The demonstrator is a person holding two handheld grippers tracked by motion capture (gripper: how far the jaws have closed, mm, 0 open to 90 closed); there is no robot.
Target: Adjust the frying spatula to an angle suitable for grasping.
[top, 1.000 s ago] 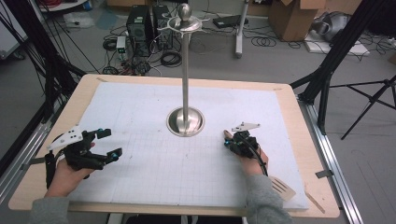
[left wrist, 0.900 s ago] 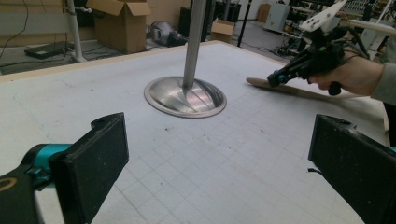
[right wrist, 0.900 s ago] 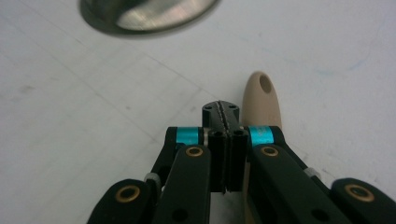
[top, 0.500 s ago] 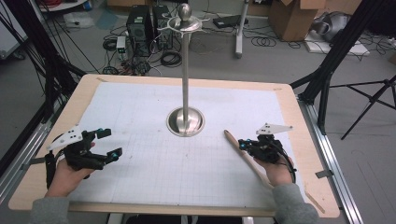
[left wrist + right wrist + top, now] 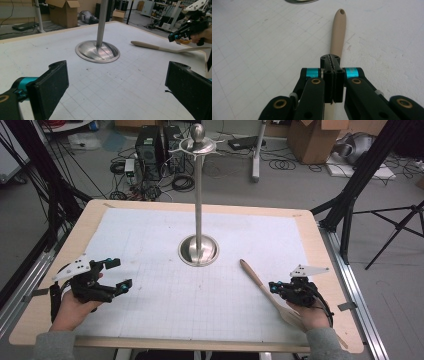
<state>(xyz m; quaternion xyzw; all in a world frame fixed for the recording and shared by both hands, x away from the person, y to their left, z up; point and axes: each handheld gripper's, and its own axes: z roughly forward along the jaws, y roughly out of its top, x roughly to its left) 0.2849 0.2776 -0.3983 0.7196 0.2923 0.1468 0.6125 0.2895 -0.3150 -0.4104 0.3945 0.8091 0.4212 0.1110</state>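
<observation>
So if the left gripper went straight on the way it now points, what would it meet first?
Probably the round base of the metal stand, which sits slightly left of centre ahead of the open left gripper; depth is hard to judge, so it might skim past it.

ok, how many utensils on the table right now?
1. A wooden spatula lies on the white mat right of the metal stand, handle toward the stand, blade end under the right gripper, whose jaws are shut on it.
</observation>
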